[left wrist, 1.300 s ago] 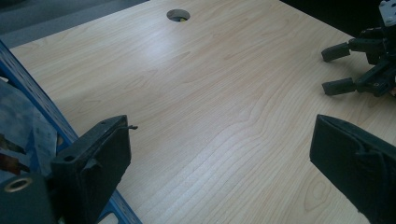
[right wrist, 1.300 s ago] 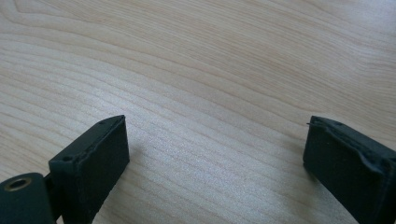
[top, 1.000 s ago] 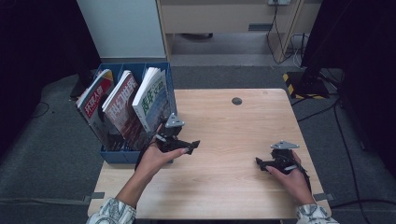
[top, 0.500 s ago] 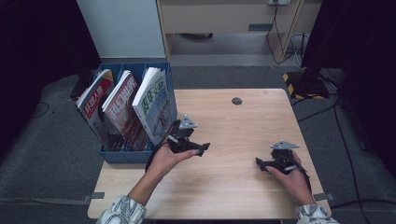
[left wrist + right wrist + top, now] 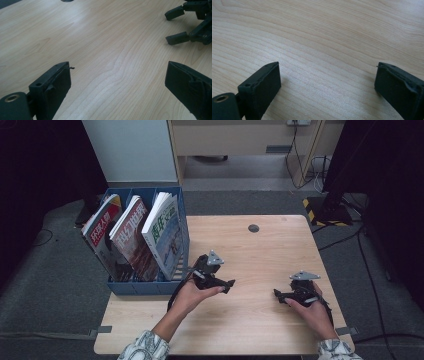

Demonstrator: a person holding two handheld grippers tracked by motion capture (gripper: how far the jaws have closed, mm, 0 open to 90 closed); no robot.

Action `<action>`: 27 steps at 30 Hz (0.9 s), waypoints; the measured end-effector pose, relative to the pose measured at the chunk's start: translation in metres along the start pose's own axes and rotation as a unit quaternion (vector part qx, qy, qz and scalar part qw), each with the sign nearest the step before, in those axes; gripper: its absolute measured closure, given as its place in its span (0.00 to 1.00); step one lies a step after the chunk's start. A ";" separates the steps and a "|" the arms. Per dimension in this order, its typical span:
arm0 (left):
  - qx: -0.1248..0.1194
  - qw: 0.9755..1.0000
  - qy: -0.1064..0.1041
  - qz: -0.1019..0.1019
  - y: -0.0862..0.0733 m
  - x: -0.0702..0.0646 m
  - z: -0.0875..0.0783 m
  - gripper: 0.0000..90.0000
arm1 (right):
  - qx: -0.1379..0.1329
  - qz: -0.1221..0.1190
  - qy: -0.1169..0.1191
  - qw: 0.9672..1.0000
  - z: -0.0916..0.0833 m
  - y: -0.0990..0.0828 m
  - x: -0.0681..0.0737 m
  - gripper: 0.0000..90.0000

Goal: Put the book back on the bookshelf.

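My left gripper (image 5: 220, 279) hovers over the wooden table (image 5: 260, 255) just right of the blue file box (image 5: 145, 287), jaws pointing right. In the left gripper view it (image 5: 117, 72) is open wide, with bare wood between the jaws. My right gripper (image 5: 280, 295) rests near the table's front right, jaws pointing left toward the other hand. It (image 5: 327, 72) is also open with nothing between the jaws. The right gripper (image 5: 190, 25) appears at the top right of the left gripper view.
The blue file box hangs over the table's left edge and holds three upright magazines (image 5: 165, 232), leaning right. A small dark cable hole (image 5: 253, 228) sits near the table's far edge. Bare wood lies between the two grippers.
My left gripper has moved right, away from the magazines and toward the table's middle. The right gripper has stayed put.
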State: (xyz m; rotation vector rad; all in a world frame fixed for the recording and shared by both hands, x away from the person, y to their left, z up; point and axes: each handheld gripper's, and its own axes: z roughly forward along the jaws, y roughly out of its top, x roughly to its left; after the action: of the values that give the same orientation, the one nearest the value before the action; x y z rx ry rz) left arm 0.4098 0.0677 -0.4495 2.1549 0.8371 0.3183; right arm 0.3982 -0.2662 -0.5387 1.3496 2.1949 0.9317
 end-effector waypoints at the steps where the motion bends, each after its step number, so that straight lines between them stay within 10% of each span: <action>1: 0.003 1.000 0.000 -0.001 -0.003 -0.001 0.004 0.07 | 0.001 0.001 0.001 1.000 0.000 0.000 0.000 0.08; 27: 0.018 1.000 0.005 0.008 -0.027 -0.007 0.050 0.08 | -0.002 0.002 -0.001 1.000 0.000 0.000 0.001 0.08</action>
State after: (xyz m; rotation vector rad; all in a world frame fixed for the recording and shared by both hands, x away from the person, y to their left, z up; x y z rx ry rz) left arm 0.4156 0.0467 -0.5020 2.1951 0.8383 0.3243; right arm 0.3976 -0.2657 -0.5389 1.3544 2.1879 0.9347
